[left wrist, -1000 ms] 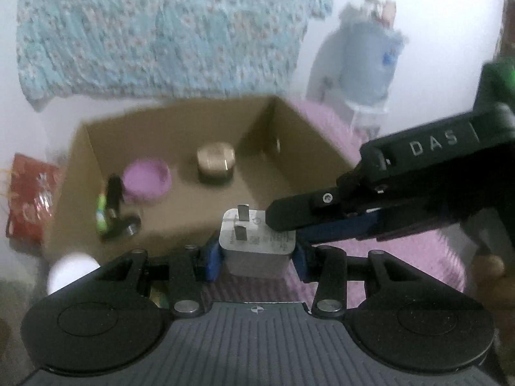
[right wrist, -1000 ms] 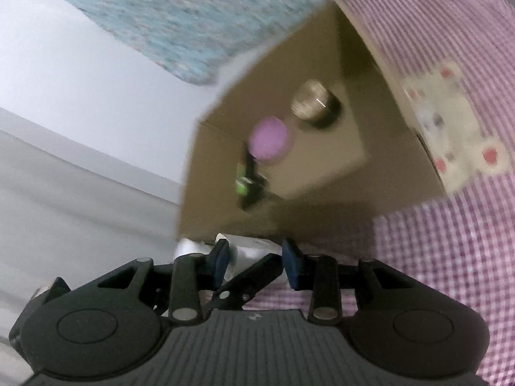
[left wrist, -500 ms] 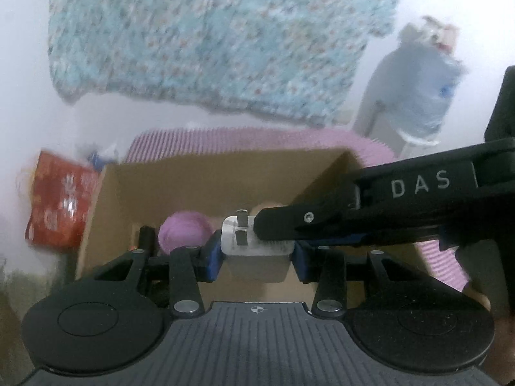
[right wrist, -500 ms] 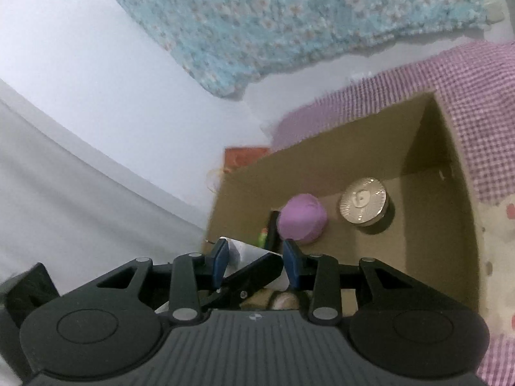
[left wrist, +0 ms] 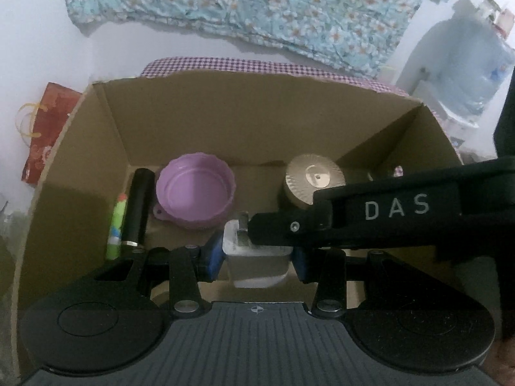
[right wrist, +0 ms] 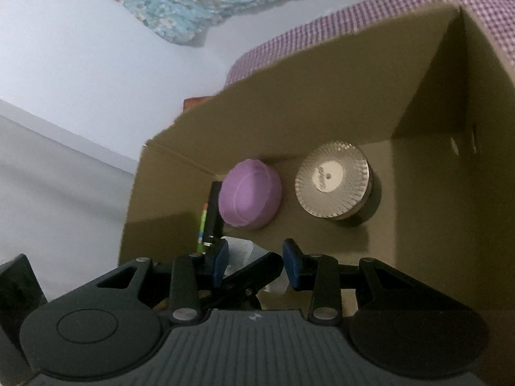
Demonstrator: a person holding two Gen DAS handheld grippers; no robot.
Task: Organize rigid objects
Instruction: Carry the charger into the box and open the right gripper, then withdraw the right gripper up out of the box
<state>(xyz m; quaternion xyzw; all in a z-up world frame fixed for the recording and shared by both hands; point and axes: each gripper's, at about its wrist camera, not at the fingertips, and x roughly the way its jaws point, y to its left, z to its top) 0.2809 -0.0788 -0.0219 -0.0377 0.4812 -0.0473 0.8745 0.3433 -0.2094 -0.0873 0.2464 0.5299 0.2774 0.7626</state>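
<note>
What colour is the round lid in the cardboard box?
Light purple. The round lid shows best in the left wrist view, lying open side up.

We were in a home, most likely a bedroom. A light blue floral cloth (left wrist: 257, 9) hung against a plain white wall (right wrist: 80, 48), and the cardboard box (left wrist: 257, 119) sat on a soft surface covered in purple-and-white checked fabric (right wrist: 418, 9), like a bedspread. A red gift bag (left wrist: 42, 132) stood at the left, and a large water bottle (left wrist: 457, 64) at the right.
</note>
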